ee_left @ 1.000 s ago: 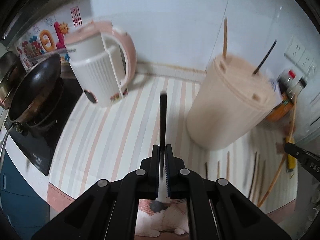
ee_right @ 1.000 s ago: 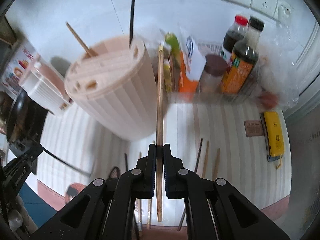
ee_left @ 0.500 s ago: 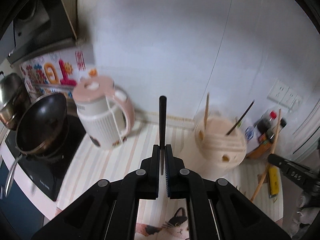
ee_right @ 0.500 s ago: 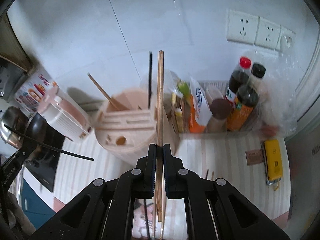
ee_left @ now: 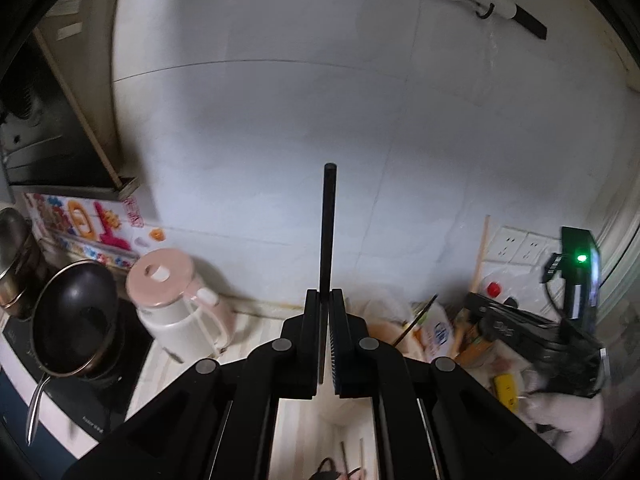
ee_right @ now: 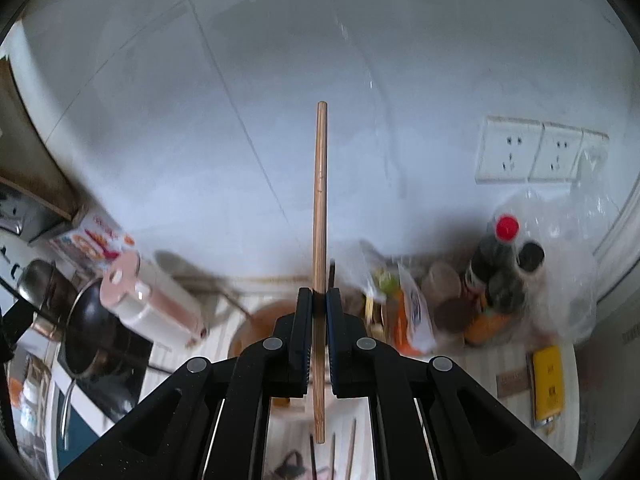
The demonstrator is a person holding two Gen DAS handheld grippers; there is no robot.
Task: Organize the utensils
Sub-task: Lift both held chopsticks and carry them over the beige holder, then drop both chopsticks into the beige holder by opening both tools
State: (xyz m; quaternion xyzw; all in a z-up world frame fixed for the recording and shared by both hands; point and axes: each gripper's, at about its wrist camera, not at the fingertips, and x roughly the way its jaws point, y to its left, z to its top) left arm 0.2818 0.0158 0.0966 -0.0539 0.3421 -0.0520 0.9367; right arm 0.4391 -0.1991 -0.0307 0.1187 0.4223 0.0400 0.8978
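Left tool [ee_left: 325, 300] pinches a black chopstick [ee_left: 328, 232], and right tool [ee_right: 319, 298] pinches a wooden chopstick [ee_right: 320, 216]; each stick stands straight out between jaws pressed tight on it. A second ago both tools sat low over the worktop [ee_right: 460, 364], close to the holder [ee_right: 256, 328]; now both views look down from much higher, with mostly wall behind the stick tips. My reading: both sticks are picked up and lifted clear, and the next job is lining them up over the holder's slots.

Nearest, under the tools, several loose chopsticks [ee_right: 352, 452] lie on the striped, pale worktop, so the sorting is not finished. Just beyond, the holder is a beige, ribbed plastic drum, largely hidden by the jaws in both views; one dark stick [ee_left: 416, 320] leans out of it. The black chopstick looks smooth and round with a blunt end; the wooden one is pale, matte and straight-grained.

Further left stand a pink-and-white kettle [ee_left: 176, 300] with a glossy shell and a dark round pan [ee_left: 76, 316] on a black hob. Further right, dark sauce bottles [ee_right: 500, 264], crinkled packets and a yellow flat object [ee_right: 548, 384] crowd the back. White glossy tile and wall sockets [ee_right: 532, 152] close the scene.
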